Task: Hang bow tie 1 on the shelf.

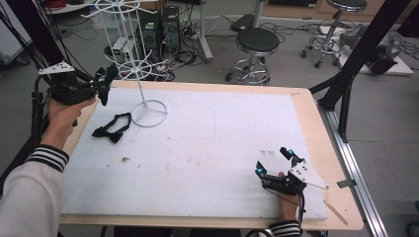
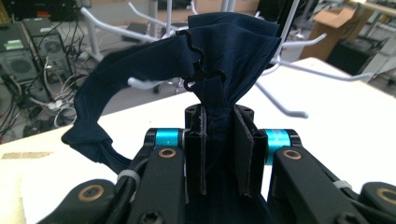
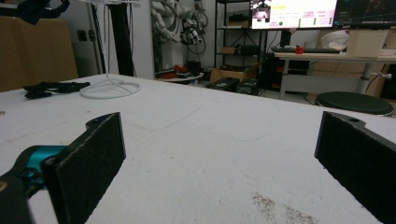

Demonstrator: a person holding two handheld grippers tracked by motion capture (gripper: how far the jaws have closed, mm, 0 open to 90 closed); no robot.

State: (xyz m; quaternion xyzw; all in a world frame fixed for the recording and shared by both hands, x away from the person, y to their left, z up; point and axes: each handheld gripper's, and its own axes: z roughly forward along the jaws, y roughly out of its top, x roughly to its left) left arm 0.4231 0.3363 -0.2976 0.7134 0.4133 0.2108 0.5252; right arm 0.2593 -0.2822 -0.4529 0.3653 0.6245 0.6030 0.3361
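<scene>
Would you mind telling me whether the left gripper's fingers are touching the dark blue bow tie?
Touching. The left gripper view shows the fingers pressed against both sides of the dark blue bow tie, pinching its fabric between them.

The left gripper [image 2: 219, 154] rises from the bottom centre, its jaws clamped on a dark blue bow tie [image 2: 229, 51] — fabric fans toward the top, strap looping left. White rack arms [image 2: 299, 70] cross behind — upper right.

Navy bow tie [image 2: 224, 51], black bow tie [image 1: 112, 128], white rack [image 1: 129, 54], black-and-white striped sleeve [image 1: 48, 157].
</scene>
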